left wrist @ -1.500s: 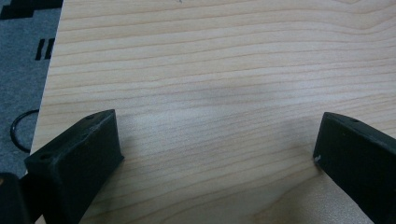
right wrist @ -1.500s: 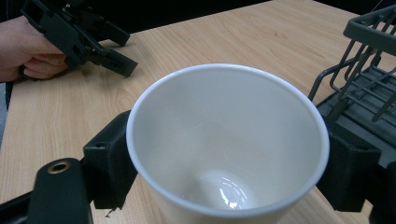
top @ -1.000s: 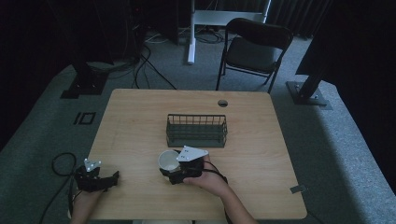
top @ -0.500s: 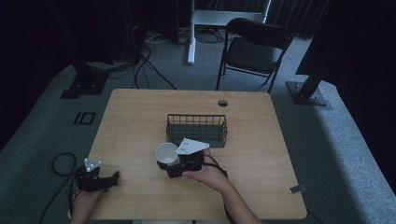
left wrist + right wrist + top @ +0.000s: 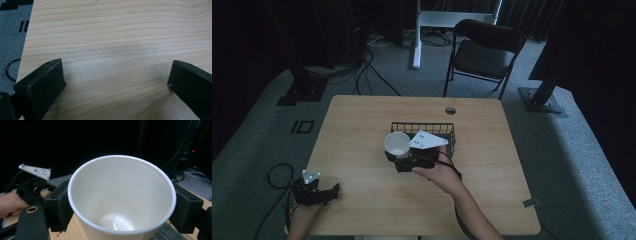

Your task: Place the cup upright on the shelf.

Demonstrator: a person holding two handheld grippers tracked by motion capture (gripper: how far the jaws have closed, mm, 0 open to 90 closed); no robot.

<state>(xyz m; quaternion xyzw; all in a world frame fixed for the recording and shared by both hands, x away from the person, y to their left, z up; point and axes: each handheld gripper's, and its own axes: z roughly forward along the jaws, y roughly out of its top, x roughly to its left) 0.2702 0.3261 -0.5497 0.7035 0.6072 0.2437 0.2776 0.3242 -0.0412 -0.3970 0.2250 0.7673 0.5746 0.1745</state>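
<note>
- The right tool (image 5: 396,152) has carried the white cup (image 5: 397,143) toward the wire basket (image 5: 451,131); a second ago it was nearer the person, well short of the basket.
- The cup is clamped between that tool's jaws, upright and empty, now just beside the basket's near left corner.
- Judged from this, the cup is headed into the basket, not yet over it.
- The left tool (image 5: 331,191) rests far from the basket at the tabletop (image 5: 362,120) corner, jaws wide, holding nothing.
</note>
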